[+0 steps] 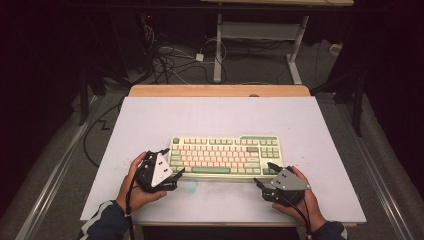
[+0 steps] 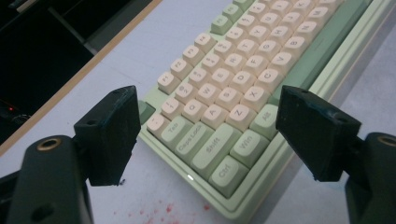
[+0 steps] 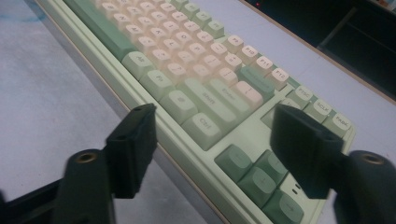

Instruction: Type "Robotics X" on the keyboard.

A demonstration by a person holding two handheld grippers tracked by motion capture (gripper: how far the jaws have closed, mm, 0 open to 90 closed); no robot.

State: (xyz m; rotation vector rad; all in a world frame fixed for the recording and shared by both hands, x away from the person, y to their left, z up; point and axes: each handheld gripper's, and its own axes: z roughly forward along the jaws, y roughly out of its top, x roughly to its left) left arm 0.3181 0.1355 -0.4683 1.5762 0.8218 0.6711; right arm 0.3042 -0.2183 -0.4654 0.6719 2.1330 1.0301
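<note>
Keyboard (image 1: 225,156) lies near the bench's front edge, centred. Left gripper (image 1: 176,172) and right gripper (image 1: 264,175) flank its front corners, jaws wide, holding nothing. Rigid, moderately heavy, likely slick plastic; grip the case's end edges, not the keycaps.

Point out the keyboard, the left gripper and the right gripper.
keyboard (image 1: 225,155), high view, on the middle rows of keys.
left gripper (image 1: 175,173), high view, midway between the tips of its jaws.
right gripper (image 1: 264,175), high view, midway between the tips of its jaws.

Dim room — grey floor (image 1: 60,165), tangled cables (image 1: 167,62), white desk frame (image 1: 260,30).
</note>
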